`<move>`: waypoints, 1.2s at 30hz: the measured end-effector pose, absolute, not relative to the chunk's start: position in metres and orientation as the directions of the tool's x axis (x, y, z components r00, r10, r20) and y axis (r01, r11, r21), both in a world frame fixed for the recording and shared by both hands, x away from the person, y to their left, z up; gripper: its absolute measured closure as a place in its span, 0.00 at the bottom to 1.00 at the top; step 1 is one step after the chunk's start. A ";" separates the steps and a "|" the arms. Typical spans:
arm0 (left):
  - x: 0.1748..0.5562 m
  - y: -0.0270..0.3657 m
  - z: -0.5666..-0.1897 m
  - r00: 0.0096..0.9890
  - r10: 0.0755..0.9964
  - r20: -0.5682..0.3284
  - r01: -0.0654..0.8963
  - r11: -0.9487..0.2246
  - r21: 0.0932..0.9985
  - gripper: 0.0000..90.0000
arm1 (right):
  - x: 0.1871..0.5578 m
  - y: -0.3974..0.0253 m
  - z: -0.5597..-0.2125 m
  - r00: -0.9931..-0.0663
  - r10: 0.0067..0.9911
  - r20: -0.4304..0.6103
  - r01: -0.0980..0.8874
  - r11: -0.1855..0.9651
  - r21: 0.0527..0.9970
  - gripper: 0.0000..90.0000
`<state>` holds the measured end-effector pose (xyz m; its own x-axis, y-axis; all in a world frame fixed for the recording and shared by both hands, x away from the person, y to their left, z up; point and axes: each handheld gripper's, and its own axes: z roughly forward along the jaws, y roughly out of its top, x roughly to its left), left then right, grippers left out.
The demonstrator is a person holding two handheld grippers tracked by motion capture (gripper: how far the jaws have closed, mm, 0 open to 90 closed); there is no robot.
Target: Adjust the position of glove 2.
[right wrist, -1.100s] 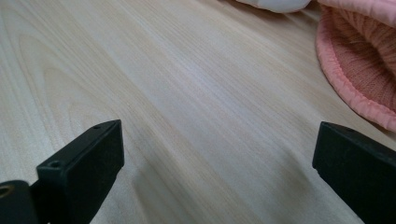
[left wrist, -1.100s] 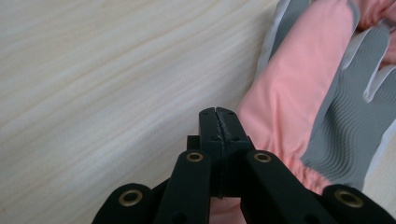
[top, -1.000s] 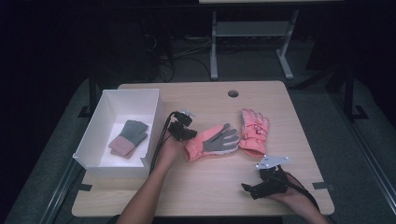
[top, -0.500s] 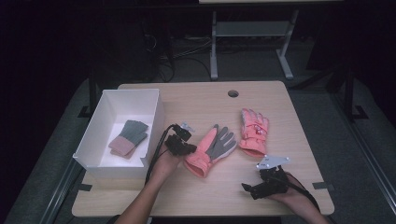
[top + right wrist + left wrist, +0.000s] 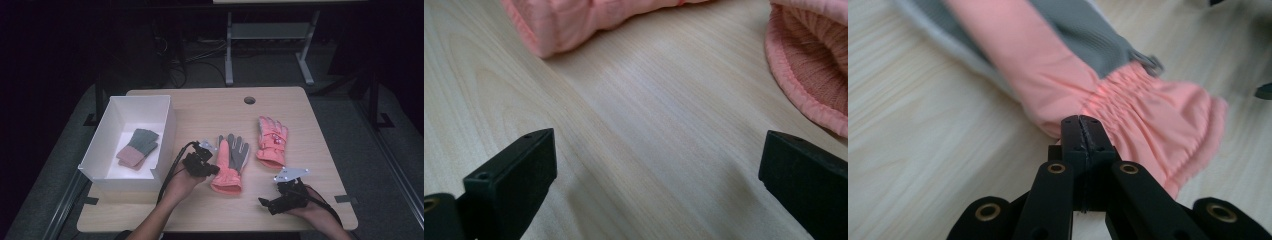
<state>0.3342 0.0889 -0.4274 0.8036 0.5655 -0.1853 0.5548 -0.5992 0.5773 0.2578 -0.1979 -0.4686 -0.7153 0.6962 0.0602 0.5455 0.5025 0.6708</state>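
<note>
A pink glove with a grey palm (image 5: pixel 231 161) lies palm up at mid-table, fingers pointing away. My left gripper (image 5: pixel 214 170) is shut on its left edge by the gathered wrist; in the left gripper view the closed jaws (image 5: pixel 1081 127) pinch the pink fabric (image 5: pixel 1148 115). A second pink glove (image 5: pixel 272 140) lies back up to its right. My right gripper (image 5: pixel 266 203) rests near the front edge, open and holding nothing. Through its wide jaws (image 5: pixel 664 160) I see bare wood, the first glove's cuff (image 5: pixel 574 20) and the second glove's cuff (image 5: pixel 814 75).
A white box (image 5: pixel 100 150) stands at the table's left with a green and dusty-pink pair of gloves (image 5: pixel 137 147) inside. A round cable hole (image 5: pixel 249 100) sits near the far edge. Black cables trail from both grippers.
My left gripper has pulled the grey-palmed glove toward the near edge, and the glove has turned from slanting to pointing straight away. The right gripper has stayed put.
</note>
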 end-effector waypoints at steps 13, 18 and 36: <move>0.329 0.049 -0.431 0.875 0.451 -0.176 0.467 -0.687 0.557 1.00 | 0.258 -0.198 -0.469 -0.717 0.695 0.057 0.545 0.508 0.667 0.02; 0.329 0.038 -0.431 0.878 0.444 -0.178 0.461 -0.687 0.561 1.00 | 0.259 -0.198 -0.469 -0.714 0.698 0.059 0.548 0.505 0.667 0.02; 0.313 0.090 -0.427 0.873 0.472 -0.118 0.442 -0.667 0.600 0.58 | 0.258 -0.202 -0.457 -0.714 0.697 0.061 0.555 0.511 0.656 0.02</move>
<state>0.3133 0.0897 -0.4274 0.8734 0.4724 -0.1182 0.4419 -0.6668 0.6001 0.2582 -0.2022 -0.4573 -0.7140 0.6975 0.0613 0.5554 0.5109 0.6561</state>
